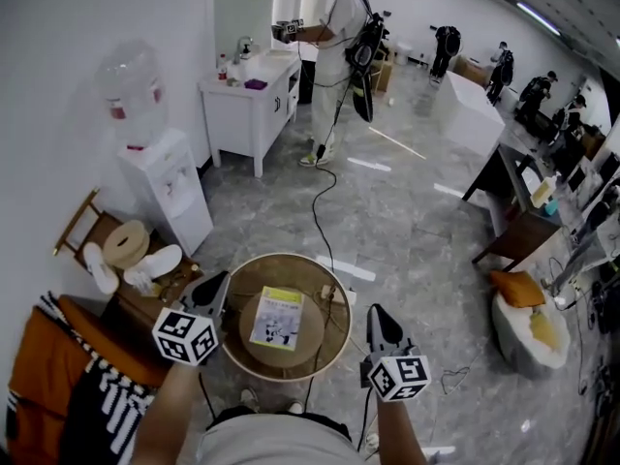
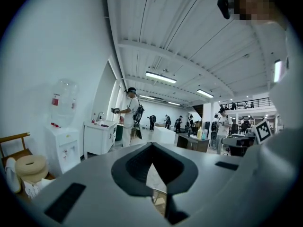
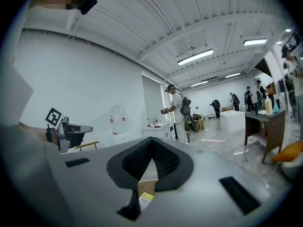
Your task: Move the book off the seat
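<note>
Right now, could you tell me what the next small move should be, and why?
Probably open the right gripper and lower it toward the book's nearer edge. The book lies flat on the round seat, and this gripper and the left gripper hang beside it, jaws together, empty.

Book (image 1: 278,319) lies flat on the round seat (image 1: 312,349), near its centre. Left gripper (image 1: 219,283) at the seat's left rim, right gripper (image 1: 374,312) at its right rim. Water dispenser (image 1: 160,177) behind-left, against the wall; cabinet (image 1: 247,100) farther back, person (image 1: 334,56) standing just right of it.
</note>
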{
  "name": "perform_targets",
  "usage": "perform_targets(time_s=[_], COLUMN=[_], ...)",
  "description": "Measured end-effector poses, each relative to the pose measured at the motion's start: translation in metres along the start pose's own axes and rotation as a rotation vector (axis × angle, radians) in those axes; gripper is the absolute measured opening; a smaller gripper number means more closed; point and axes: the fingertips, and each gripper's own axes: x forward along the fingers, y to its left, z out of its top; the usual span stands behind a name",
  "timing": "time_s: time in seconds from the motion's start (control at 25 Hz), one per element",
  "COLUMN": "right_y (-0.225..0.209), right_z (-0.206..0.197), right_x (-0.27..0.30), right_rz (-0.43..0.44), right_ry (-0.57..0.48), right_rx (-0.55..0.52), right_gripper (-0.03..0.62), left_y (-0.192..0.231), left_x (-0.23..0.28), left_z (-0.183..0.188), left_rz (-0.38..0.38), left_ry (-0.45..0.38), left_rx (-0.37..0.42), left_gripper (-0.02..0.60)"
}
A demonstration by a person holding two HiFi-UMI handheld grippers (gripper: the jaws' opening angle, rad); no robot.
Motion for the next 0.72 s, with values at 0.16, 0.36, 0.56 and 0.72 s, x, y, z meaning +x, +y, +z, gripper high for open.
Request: perform_targets(time_s=[0.16,0.36,0.56,0.72], right_y=[-0.003,-0.004,-0.008,-0.012], right_z=[0.025,0.041,0.049,0.044], right_x=[-0.003,-0.003,-0.018,-0.036], right_rz=[-0.028,-0.048,-0.075,-0.108], right_ry=[-0.054,-0.087,-0.093,-0.096], right_rx=[-0.008,-0.026,-0.056,-0.054], right_gripper=[0.020,0.020,0.020,0.020], left_y=[0.008,0.024,0.026,0.016], left_x=[-0.015,-0.040,-0.070,-0.094], left_z=[0.033,0.065,0.078,0.075], left_rz=[0.013,0.038,0.052,0.068], left_ry=[-0.081,-0.173,-0.209,-0.244], left_rx=[0.007,0.003,0.017,0.014], left_gripper=[0.015,0.016,0.015,0.016])
